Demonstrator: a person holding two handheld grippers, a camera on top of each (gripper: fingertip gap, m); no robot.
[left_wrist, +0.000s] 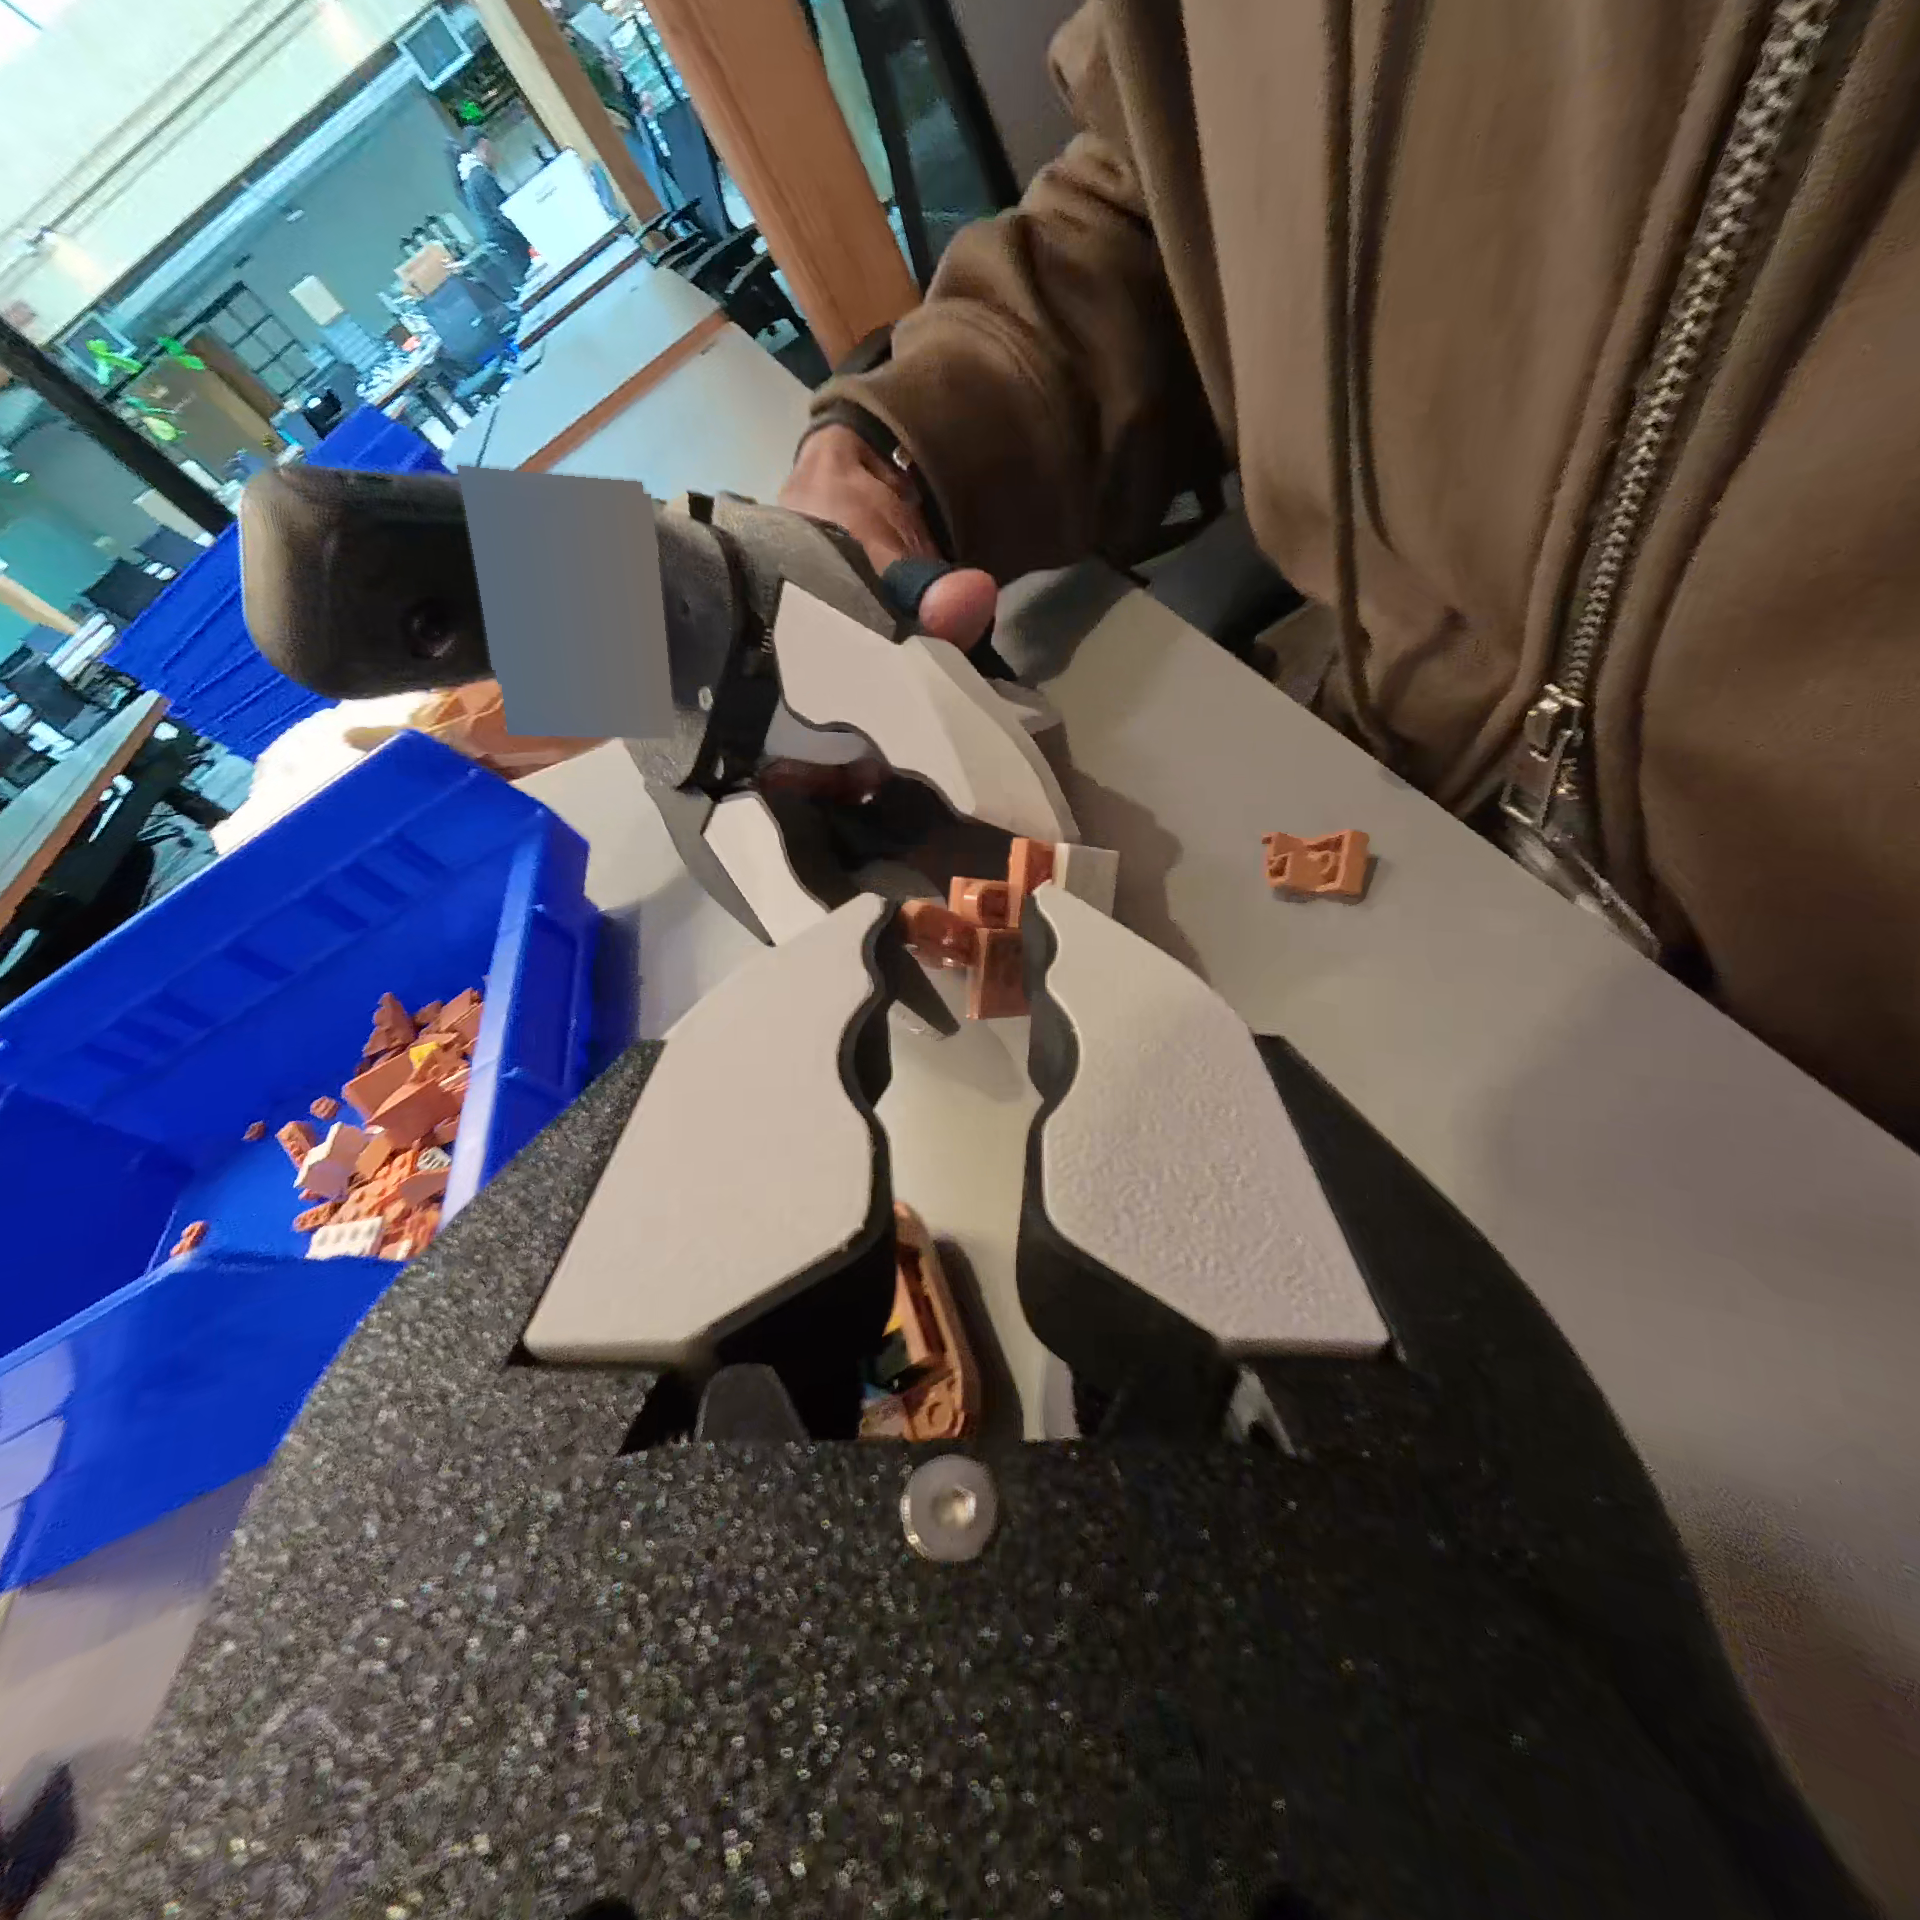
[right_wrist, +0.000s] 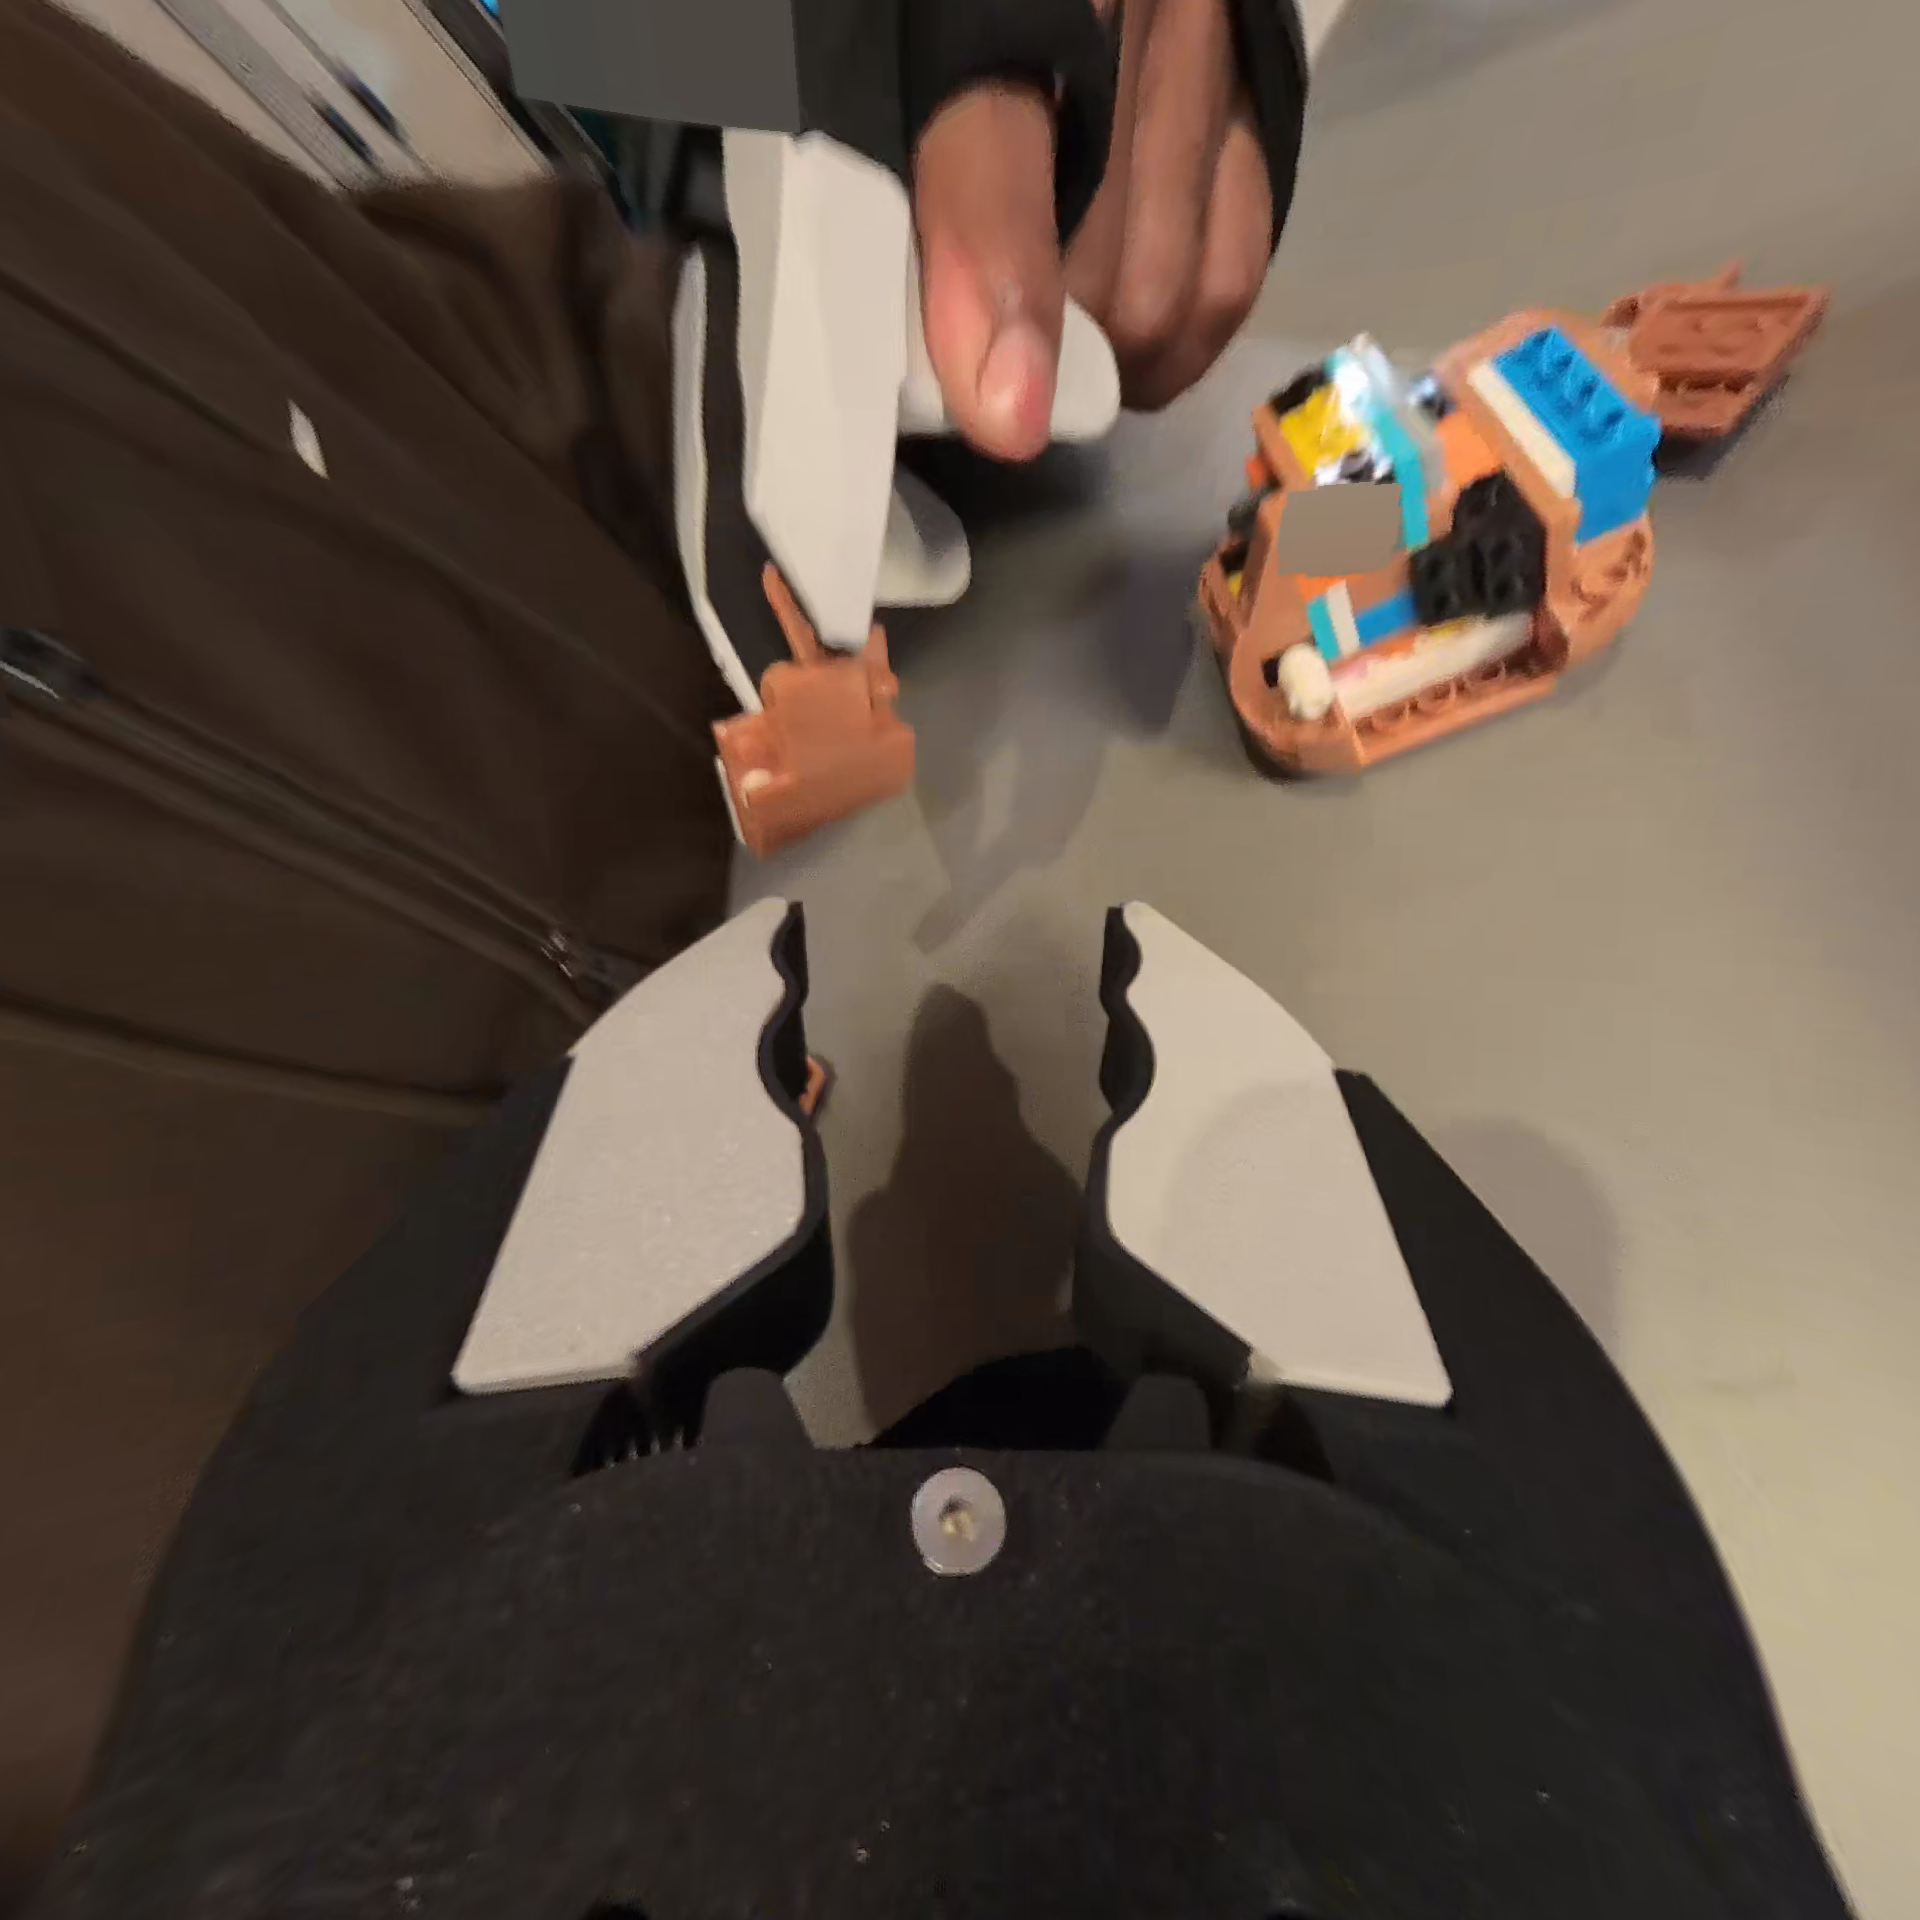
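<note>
My left gripper (left_wrist: 961, 914) is shut on a small brown brick piece (left_wrist: 982, 940), held above the grey table (left_wrist: 1455, 1091). The same gripper (right_wrist: 805, 665) and piece (right_wrist: 821, 758) show in the right wrist view, which is blurred. My right gripper (right_wrist: 951, 914) is open and empty, just short of that piece; its fingers (left_wrist: 914, 707) face my left gripper's tips. A brown brick boat (right_wrist: 1392, 551) with blue, black, yellow and white bricks stands on the table to the right. Part of the boat (left_wrist: 925, 1340) shows under my left gripper.
A blue bin (left_wrist: 312, 935) with several loose brown bricks (left_wrist: 384, 1132) stands to the left. One loose brown piece (left_wrist: 1314, 862) lies near the table edge. A brown plate piece (right_wrist: 1714, 353) lies behind the boat. A person in a brown zipped jacket (left_wrist: 1455, 416) stands close. The left gripper's tips are roughly 5 cm from the right gripper's. The boat (left_wrist: 925, 1340) lies around 7 cm away from my right fingertips.
</note>
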